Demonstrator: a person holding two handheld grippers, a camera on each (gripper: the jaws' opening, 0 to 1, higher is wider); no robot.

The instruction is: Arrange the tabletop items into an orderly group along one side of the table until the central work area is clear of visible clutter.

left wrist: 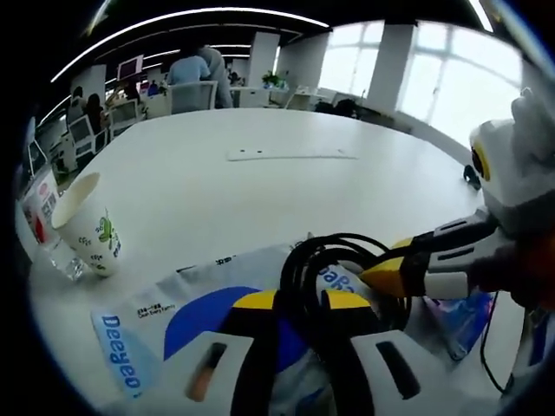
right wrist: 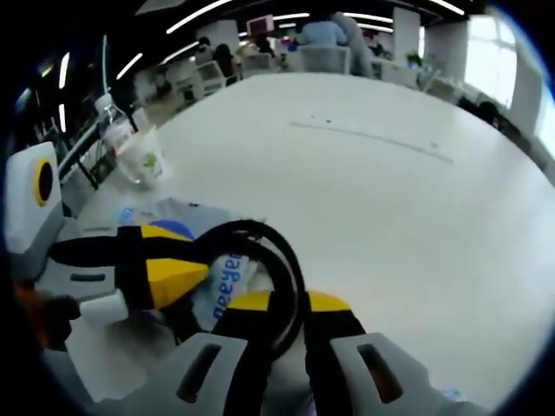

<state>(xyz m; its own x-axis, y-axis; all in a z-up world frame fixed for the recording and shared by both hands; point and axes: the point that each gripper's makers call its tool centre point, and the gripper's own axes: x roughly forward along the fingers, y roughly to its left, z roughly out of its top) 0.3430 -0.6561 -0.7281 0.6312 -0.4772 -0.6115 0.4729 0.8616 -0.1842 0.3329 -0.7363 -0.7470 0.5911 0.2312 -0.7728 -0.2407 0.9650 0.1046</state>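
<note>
1. Right now the coiled black cable [left wrist: 334,269] lies on a printed bag [left wrist: 186,316] near the table [left wrist: 260,191] edge.
2. Both grippers meet at it: left gripper [left wrist: 299,303] jaws closed around the coil, right gripper [right wrist: 286,303] jaws pinching its loop.
3. A paper cup [left wrist: 87,225] stands apart, leftward.

one paper cup [left wrist: 89,227], one black cable coil [left wrist: 334,270], one printed bag [left wrist: 186,316], two grippers [left wrist: 299,334]
</note>
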